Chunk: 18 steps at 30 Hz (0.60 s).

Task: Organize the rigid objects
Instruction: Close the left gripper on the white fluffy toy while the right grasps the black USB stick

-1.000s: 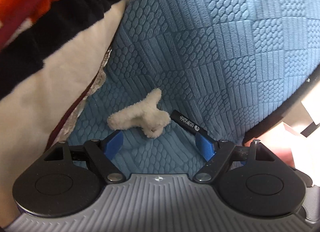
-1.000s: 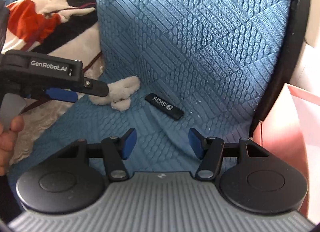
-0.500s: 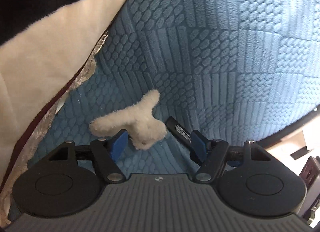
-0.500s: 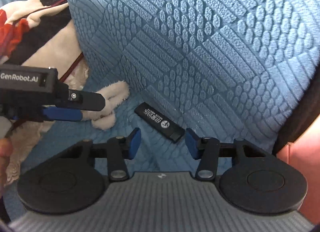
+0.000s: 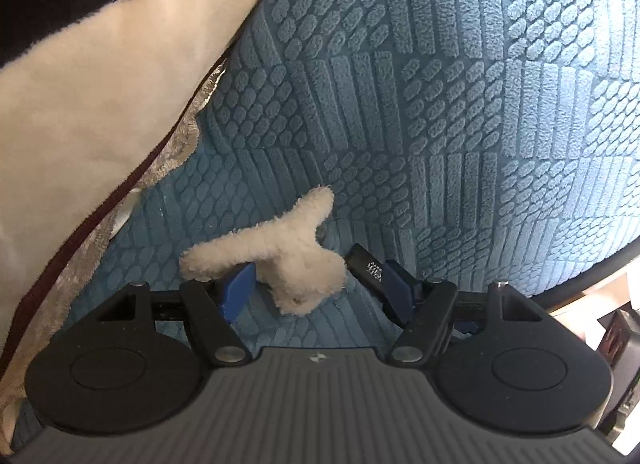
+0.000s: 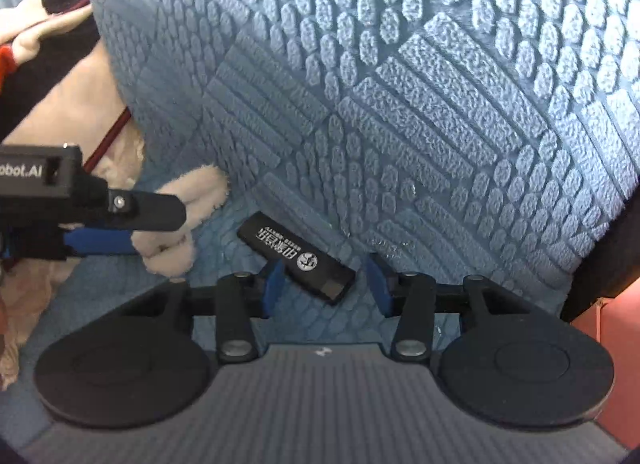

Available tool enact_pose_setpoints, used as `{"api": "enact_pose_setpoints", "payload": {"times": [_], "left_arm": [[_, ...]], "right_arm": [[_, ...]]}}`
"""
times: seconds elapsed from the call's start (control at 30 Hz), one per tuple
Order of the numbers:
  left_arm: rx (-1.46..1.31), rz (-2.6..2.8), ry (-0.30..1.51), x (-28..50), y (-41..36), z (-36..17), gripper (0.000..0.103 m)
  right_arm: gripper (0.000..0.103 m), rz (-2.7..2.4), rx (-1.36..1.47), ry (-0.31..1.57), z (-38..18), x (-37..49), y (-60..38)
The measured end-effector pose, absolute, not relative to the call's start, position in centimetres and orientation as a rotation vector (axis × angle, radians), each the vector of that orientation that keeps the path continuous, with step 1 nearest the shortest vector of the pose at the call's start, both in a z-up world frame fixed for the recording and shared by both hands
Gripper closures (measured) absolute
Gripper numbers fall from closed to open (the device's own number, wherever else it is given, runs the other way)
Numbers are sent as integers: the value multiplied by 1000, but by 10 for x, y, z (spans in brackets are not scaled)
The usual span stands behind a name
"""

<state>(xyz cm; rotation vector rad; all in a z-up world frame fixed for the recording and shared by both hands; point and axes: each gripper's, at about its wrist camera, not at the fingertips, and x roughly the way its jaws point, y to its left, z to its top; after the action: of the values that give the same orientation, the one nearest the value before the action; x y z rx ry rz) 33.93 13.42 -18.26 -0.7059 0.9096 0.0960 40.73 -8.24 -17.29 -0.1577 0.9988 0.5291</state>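
Right wrist view: the black stick (image 6: 296, 259), printed with white characters, is seen lying flat on the blue textured cushion (image 6: 440, 104) at the fold where the seat meets the backrest. The right gripper (image 6: 326, 284) is positioned over the near end of the black stick; its jaws are closing, with that end between the blue pads, and no contact by either pad can be confirmed. The fluffy white clip (image 6: 180, 224) is located just beside the far end of the black stick, on the side toward the striped blanket (image 6: 48, 104). Left wrist view: the fluffy white clip (image 5: 288, 252) is framed between the blue pads of the left gripper (image 5: 316, 290), whose jaws are held partly open. One pad is seen against the clip's fur, while the opposite pad stands clear of the clip and overlaps the black stick (image 5: 366, 266). A firm hold on the clip cannot be determined.
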Motion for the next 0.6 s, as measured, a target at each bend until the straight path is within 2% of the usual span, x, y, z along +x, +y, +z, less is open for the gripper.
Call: {"api": "enact_pose_setpoints", "payload": {"times": [0.1, 0.27, 0.37, 0.6], "left_arm": [[-710, 97, 907, 339, 137, -183, 29], [-714, 103, 906, 340, 140, -186, 29], [-707, 103, 903, 341, 140, -187, 29], [-661, 107, 888, 340, 132, -188, 40]], "right_arm": [[68, 555, -221, 997, -173, 404, -76], [75, 573, -238, 1027, -169, 399, -67], [87, 577, -230, 1025, -160, 394, -68], [91, 629, -228, 1036, -157, 385, -64]]}}
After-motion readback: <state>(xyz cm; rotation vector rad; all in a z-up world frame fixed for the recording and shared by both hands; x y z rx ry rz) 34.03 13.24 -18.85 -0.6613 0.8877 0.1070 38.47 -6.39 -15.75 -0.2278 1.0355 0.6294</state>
